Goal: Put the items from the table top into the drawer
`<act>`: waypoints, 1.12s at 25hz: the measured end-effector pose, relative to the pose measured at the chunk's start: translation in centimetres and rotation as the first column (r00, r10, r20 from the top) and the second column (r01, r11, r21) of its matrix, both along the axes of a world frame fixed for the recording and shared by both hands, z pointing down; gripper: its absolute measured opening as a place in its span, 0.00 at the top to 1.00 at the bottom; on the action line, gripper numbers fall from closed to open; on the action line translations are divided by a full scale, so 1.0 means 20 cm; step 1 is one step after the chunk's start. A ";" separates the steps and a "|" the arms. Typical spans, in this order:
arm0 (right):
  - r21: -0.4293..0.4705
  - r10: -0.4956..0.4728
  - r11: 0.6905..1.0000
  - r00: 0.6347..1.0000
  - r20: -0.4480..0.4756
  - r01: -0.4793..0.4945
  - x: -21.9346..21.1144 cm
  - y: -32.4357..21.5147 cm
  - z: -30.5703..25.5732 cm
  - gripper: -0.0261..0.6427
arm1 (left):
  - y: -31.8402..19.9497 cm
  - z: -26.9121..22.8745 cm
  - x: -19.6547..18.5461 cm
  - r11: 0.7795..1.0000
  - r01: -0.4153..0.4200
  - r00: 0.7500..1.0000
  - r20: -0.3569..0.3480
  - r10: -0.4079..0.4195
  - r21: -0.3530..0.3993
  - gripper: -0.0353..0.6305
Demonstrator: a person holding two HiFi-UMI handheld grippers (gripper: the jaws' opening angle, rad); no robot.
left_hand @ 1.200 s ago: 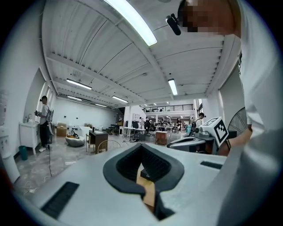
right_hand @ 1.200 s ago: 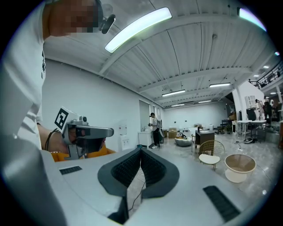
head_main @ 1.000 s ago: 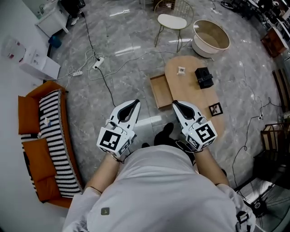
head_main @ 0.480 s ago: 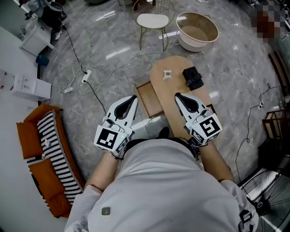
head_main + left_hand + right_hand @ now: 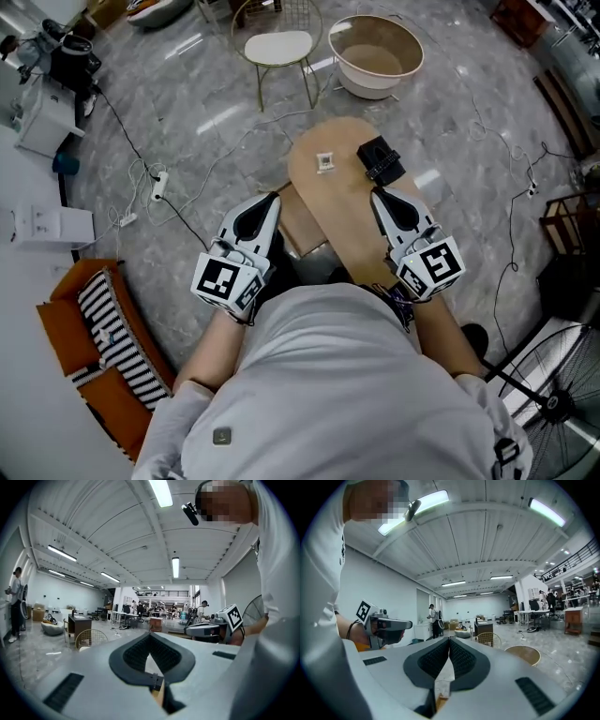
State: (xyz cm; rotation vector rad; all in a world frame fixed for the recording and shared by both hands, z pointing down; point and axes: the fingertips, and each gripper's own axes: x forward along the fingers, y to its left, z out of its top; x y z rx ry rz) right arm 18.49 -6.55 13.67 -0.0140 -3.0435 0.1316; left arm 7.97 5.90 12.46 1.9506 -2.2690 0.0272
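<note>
In the head view a light wooden oval table (image 5: 342,217) stands just ahead of the person. On its far end lie a black boxy item (image 5: 380,160) and a small white square item (image 5: 325,161). An open wooden drawer (image 5: 302,227) sticks out on the table's left side, partly hidden behind my left gripper (image 5: 270,198). That gripper hangs over the drawer's left edge, shut and empty. My right gripper (image 5: 379,194) is over the table's right side, just short of the black item, shut with nothing in it. Both gripper views show only the hall beyond closed jaws.
A white-seated wire stool (image 5: 277,47) and a round beige tub (image 5: 373,54) stand beyond the table. Cables and a power strip (image 5: 157,185) lie on the grey floor at left. An orange sofa (image 5: 70,342) is at lower left, a fan (image 5: 553,403) at lower right.
The person has stepped up to the table. Both grippers moved forward: the right one is now over the tabletop, the left one by the drawer. Both stayed shut.
</note>
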 end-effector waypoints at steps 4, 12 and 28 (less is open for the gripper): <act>-0.022 0.097 0.995 0.995 -0.026 -0.097 -0.10 -0.09 0.05 0.92 | -0.13 0.07 -0.15 0.996 -0.088 0.996 -0.031 0.087 -0.017 0.93; -0.050 0.224 0.971 0.966 -0.131 -0.232 -0.45 -0.20 0.21 0.92 | -0.30 0.21 -0.57 0.977 -0.206 0.977 -0.071 0.202 -0.057 0.93; -0.144 0.262 0.935 0.906 -0.331 -0.323 -1.05 -0.51 1.16 0.78 | -0.56 1.00 -1.10 0.926 -0.325 0.941 -0.164 0.297 -0.192 0.93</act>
